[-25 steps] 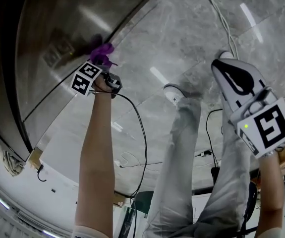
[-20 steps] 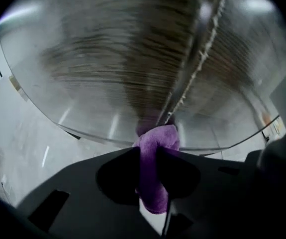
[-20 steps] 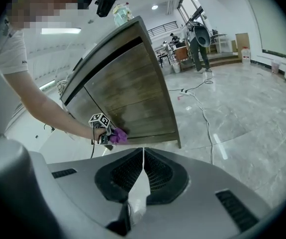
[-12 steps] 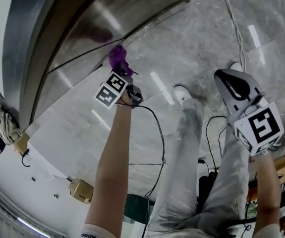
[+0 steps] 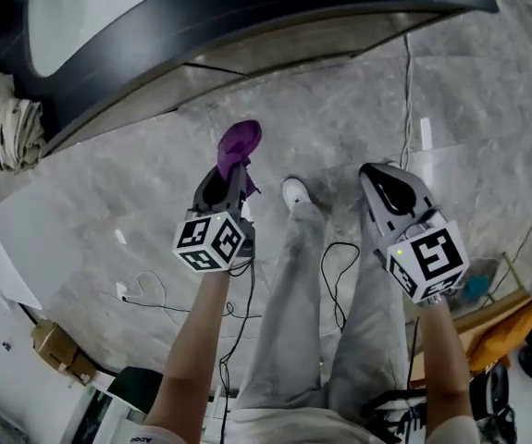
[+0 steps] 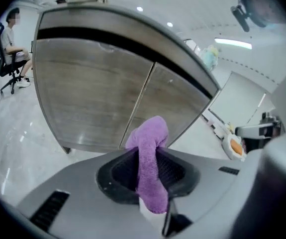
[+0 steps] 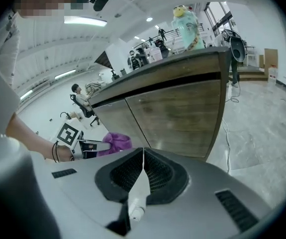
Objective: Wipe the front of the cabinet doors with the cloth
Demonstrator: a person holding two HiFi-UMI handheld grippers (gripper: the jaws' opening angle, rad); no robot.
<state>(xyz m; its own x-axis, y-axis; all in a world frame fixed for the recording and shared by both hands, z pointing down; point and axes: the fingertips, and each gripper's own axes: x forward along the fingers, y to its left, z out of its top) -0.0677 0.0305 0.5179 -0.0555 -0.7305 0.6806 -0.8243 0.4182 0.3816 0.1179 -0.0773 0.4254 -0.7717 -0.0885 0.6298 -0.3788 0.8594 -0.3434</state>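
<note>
- Pinching a fold of the purple cloth (image 6: 149, 148), the left gripper (image 5: 229, 179) has its jaws closed on the fabric. A rounded tuft stands proud of the tips, and a tail hangs back into the throat of the jaws.
- The cloth looks soft, light and limp, with a plush nap. It should crumple readily and is unlikely to slide out of the ribbed pads.
- Only the small tuft faces forward. A hold further back on a bunched wad would probably present a broader wiping face, and this narrow fold may drag or roll under pressure.
- The right gripper (image 7: 142, 152) has its jaws pressed together with nothing between them. In the head view it is held low beside the person's leg.
- Pale stone floor (image 5: 108, 188) lies between the cloth and the cabinet. The cloth touches neither door and is held clear of them.
- The cabinet doors (image 6: 90, 91) are two flat wood-grain fronts meeting at a thin vertical seam (image 6: 141, 102). A dark recess runs above them under the countertop.
- The doors look rigid and smooth, so light, even pressure should be enough.
</note>
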